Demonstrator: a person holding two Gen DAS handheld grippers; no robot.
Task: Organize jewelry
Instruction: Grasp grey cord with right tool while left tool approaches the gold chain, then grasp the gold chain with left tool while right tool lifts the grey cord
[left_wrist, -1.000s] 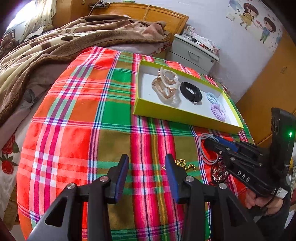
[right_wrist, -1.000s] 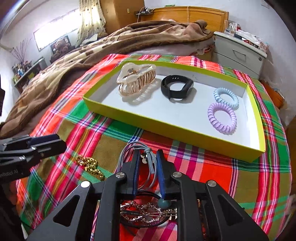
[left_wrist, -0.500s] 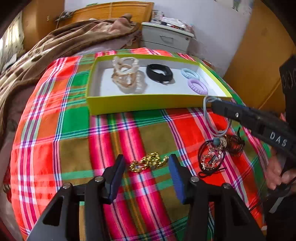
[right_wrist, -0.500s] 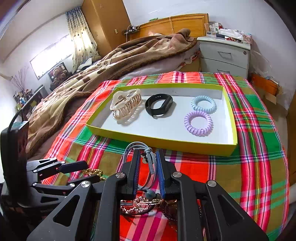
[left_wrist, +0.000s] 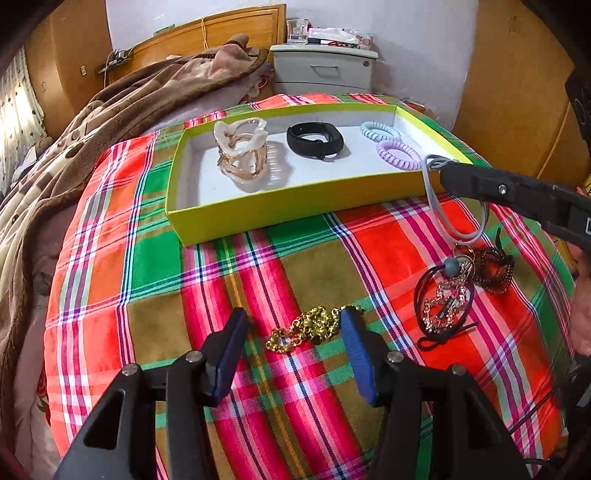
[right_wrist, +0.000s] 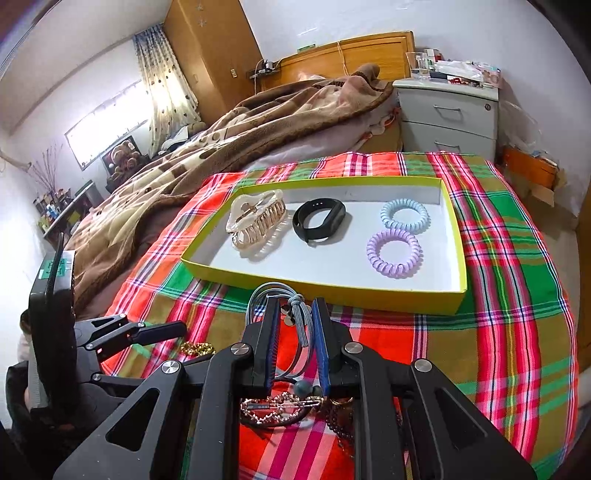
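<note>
Since a second ago the left hand-held gripper (left_wrist: 293, 354) has swung across the plaid cloth (left_wrist: 147, 266) on the bed and spread its jaws wide, so the gold chain (left_wrist: 310, 328) that lay off to its right now sits just ahead of it, between the two blue pads, and is not yet touched. Meanwhile the right hand-held gripper (right_wrist: 295, 343) has come up with the grey hair tie (right_wrist: 295, 314), which hangs pinched between its nearly closed pads, its loops dangling just clear of the near wall of the yellow-green tray (right_wrist: 332, 291). That looks like a carry towards the tray, where the finished pieces are laid out apart from one another: the claw clip (right_wrist: 256, 221) at the left, the black band (right_wrist: 319, 221) in the middle, the blue coil tie (right_wrist: 404, 216) and the purple coil tie (right_wrist: 393, 251) at the right. Bare white floor remains near the front wall, a likely spot for the grey tie. Unsorted bits, a sparkly clip (left_wrist: 443, 299) inside a dark elastic and a dark beaded bracelet (left_wrist: 493, 269), lie in a heap on the cloth below the right hand-held gripper, well apart from the chain.
</note>
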